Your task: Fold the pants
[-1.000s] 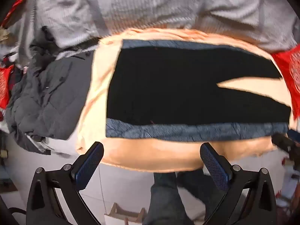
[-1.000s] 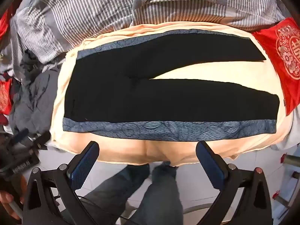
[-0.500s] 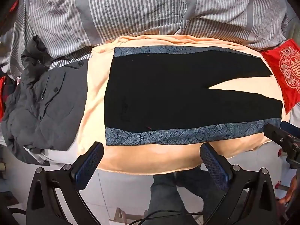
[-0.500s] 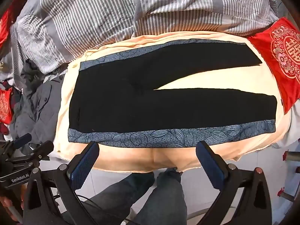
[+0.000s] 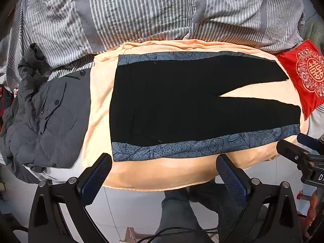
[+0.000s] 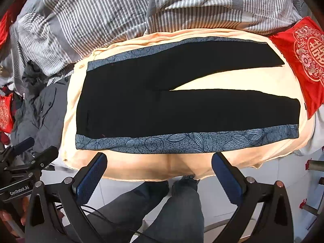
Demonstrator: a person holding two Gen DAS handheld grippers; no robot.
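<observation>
Hovering above the near edge of the bed, the left hand-held gripper (image 5: 163, 174) was spread wide with nothing between its blue-padded fingers (image 5: 96, 179) and touched no cloth. The right hand-held gripper (image 6: 160, 172) was likewise released, its fingers (image 6: 227, 179) wide apart, empty, and clear of the fabric.

In both wrist views the black pants (image 5: 182, 103) lay flat and unfolded across the middle of the frame on a peach blanket (image 5: 162, 172). The waistband sat toward the left of the frame, and the two legs ran to the right, parting in a narrow wedge where the peach cloth showed through. A blue leaf-patterned band (image 5: 202, 146) ran along the lower edge of the pants, and a second such band (image 5: 162, 56) ran along the upper edge.

A grey-and-white striped duvet (image 5: 141, 14) was bunched across the top of the frame, behind the blanket. A dark grey quilted jacket (image 5: 46, 117) was heaped at the left, just beside the blanket. A red embroidered cushion (image 5: 305, 77) lay at the right edge, near the leg ends of the pants.

In the left wrist view the other gripper's black body appeared at the lower right; in the right wrist view the other gripper's body appeared at the lower left. The person's legs in dark jeans (image 6: 172, 208) stood at the bottom centre, on a pale tiled floor (image 5: 129, 208) beneath the bed's edge.
</observation>
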